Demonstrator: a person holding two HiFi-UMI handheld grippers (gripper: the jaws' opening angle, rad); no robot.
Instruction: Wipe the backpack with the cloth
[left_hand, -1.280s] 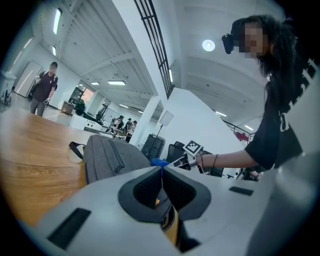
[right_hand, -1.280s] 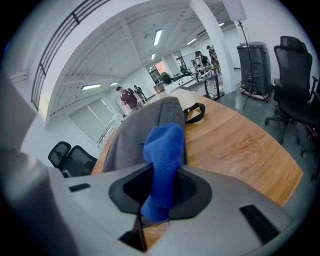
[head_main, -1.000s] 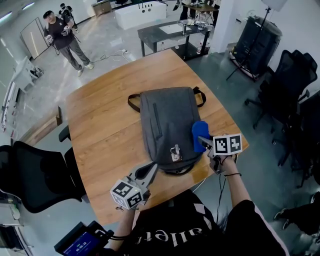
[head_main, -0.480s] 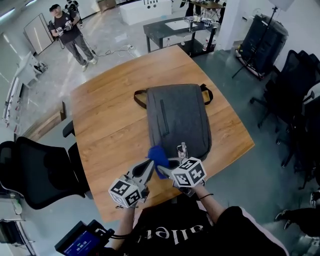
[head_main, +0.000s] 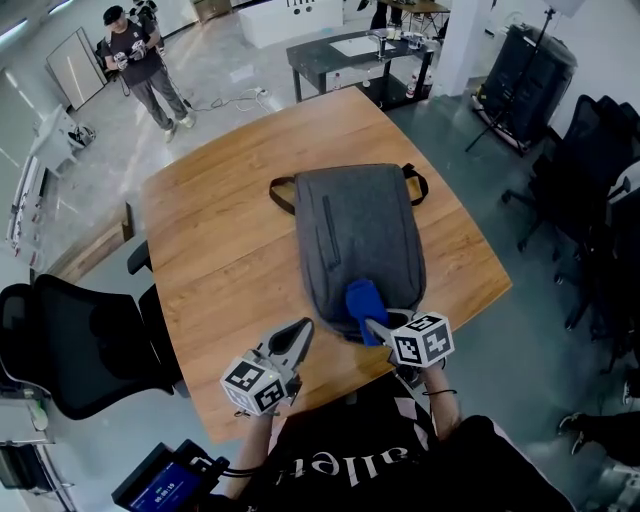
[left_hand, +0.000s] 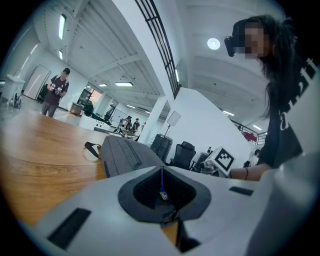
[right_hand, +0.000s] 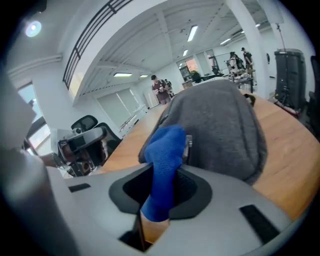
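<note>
A grey backpack (head_main: 360, 235) lies flat on the wooden table (head_main: 220, 230), its top handle toward the far side. My right gripper (head_main: 373, 322) is shut on a blue cloth (head_main: 362, 298), which rests on the backpack's near end by the zipper pull. In the right gripper view the blue cloth (right_hand: 165, 150) sticks up out of the right gripper (right_hand: 167, 172) against the backpack (right_hand: 220, 120). My left gripper (head_main: 302, 330) hovers over the table just left of the bag's near corner, shut and holding nothing. In the left gripper view, the left gripper (left_hand: 161, 168) points along the backpack (left_hand: 125, 155).
A black office chair (head_main: 70, 340) stands at the table's left. More chairs (head_main: 590, 170) sit at the right. A dark table (head_main: 360, 55) and a standing person (head_main: 140, 55) are beyond the far edge. The table's near edge runs just under both grippers.
My right gripper carried the cloth from the bag's right side across its near end to the left corner, then back toward the middle. The left gripper stayed put.
</note>
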